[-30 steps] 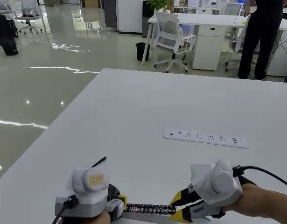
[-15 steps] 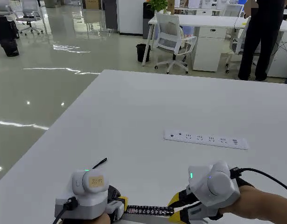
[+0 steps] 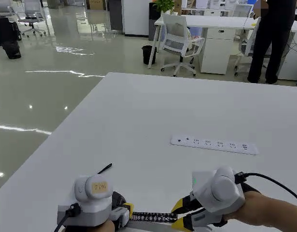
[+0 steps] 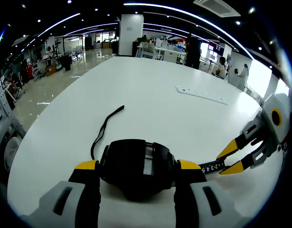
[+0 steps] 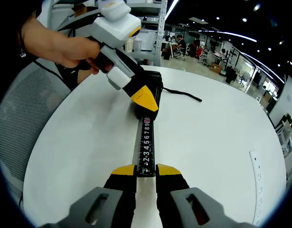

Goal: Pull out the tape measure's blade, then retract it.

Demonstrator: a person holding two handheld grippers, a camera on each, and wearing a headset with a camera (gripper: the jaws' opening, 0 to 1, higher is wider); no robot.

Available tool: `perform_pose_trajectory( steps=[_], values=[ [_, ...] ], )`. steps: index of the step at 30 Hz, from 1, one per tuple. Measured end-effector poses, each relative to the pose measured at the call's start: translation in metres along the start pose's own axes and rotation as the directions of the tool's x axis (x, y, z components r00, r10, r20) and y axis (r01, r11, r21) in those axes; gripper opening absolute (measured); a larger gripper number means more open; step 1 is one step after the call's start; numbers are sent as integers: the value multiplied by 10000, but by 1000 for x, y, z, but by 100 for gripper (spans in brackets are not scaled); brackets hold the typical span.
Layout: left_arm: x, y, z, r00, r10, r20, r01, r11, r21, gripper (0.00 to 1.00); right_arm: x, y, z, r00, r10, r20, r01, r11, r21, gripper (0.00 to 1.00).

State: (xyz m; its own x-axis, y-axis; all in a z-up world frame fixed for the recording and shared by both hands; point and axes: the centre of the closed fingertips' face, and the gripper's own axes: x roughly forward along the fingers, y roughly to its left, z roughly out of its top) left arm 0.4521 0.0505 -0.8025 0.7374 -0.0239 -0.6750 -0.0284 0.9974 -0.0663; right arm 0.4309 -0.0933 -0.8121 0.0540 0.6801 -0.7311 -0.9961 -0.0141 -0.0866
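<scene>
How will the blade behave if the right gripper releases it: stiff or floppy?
The blade runs straight out of the case, so it is probably springy, not floppy. Released by the right gripper, it would likely snap back in.

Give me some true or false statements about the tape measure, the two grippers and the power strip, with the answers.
1. The left gripper clamps the case. True.
2. The right gripper is open, clear of the blade. False: it is shut on the blade's tip.
3. The blade is fully retracted. False: a numbered stretch runs from the case to the right gripper.
4. The power strip lies on the table, beyond both grippers. True.
</scene>
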Motion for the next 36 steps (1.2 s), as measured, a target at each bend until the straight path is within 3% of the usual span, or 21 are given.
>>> perform_pose_trajectory(
  steps=[36],
  values=[
    [0,1,0,9999,-147,-44,146,9998,-139,58,17,-1,13,10000,-49,23,49,10000,-77,15]
  ],
)
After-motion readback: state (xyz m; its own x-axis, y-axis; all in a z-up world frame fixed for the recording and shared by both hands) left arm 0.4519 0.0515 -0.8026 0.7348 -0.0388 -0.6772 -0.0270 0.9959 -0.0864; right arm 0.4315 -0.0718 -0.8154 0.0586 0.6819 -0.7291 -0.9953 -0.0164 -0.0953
